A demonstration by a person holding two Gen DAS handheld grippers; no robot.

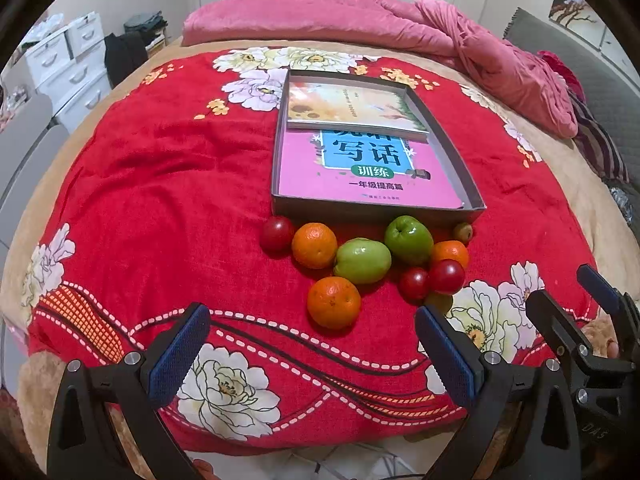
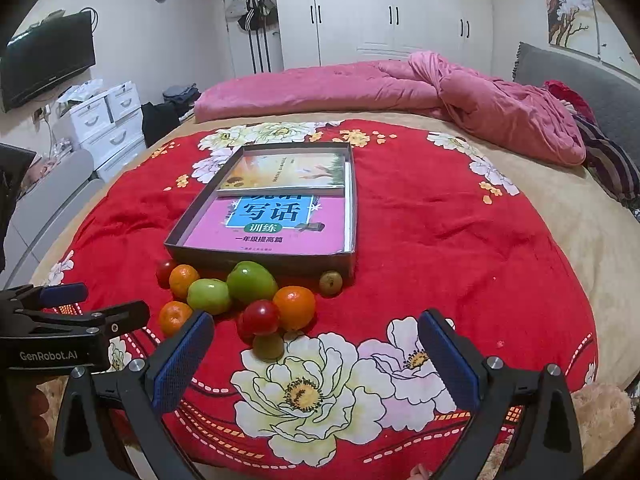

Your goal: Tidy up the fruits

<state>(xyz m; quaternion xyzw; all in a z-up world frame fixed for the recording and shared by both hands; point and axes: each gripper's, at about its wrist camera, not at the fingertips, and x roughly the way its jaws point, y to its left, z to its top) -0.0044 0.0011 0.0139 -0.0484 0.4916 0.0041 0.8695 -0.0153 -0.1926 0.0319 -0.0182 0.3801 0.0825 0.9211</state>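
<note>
A cluster of fruit lies on the red floral blanket just in front of a grey shallow box [image 1: 464, 170]. It holds oranges [image 1: 333, 302], two green apples [image 1: 362, 261], red round fruits [image 1: 447, 276] and small brownish-green fruits [image 1: 463, 232]. The box [image 2: 352, 216] holds two books. My left gripper [image 1: 312, 336] is open and empty, just short of the nearest orange. My right gripper [image 2: 316, 346] is open and empty, over the white flower, right of the fruit pile [image 2: 260, 317]. The right gripper also shows in the left wrist view [image 1: 568, 304].
A rumpled pink quilt [image 1: 440, 40] lies along the far side of the bed. White drawers [image 2: 104, 120] and a wall TV [image 2: 48, 58] stand to the left. White wardrobes [image 2: 392, 12] fill the back wall. The bed's near edge runs just under both grippers.
</note>
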